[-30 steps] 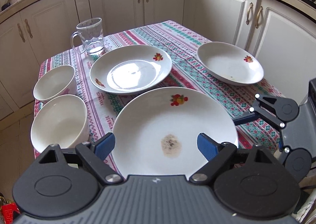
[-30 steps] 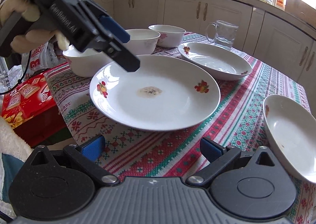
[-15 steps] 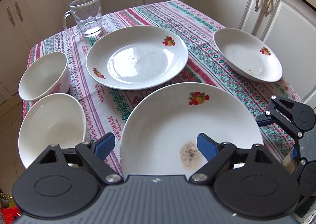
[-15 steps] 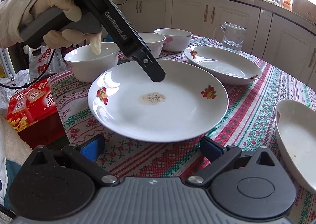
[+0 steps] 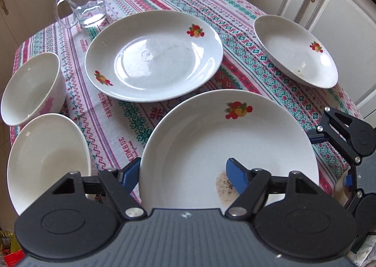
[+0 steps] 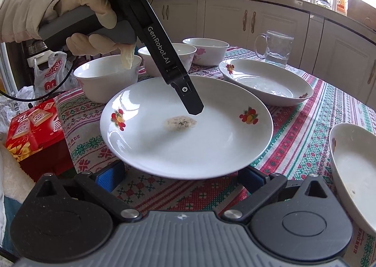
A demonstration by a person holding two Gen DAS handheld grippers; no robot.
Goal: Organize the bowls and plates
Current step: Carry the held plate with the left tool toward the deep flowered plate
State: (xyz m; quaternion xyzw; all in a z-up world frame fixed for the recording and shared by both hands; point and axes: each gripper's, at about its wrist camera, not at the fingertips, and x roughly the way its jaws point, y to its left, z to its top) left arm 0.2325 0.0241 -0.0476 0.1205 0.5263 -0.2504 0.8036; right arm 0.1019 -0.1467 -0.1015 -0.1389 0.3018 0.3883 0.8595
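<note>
Kitchen table w/ patterned cloth [image 5: 192,5]: left gripper [image 5: 183,173] jaws, just closing, straddle the near rim of the stained plate [image 5: 211,140] but aren't clearly pinching it yet; right gripper [image 6: 181,176] waits open; next, prob. firm grip, lift onto clean plate [image 5: 152,57].

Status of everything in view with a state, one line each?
left gripper, jaws have just been closing astride stained plate's rim, pads apart
right gripper, open, empty
stained plate, upright, residue in middle
second plate, empty, unstacked
deep dish, specks inside, unstacked
bowls, three, upright, unstacked
glass mug, upright, little water
</note>
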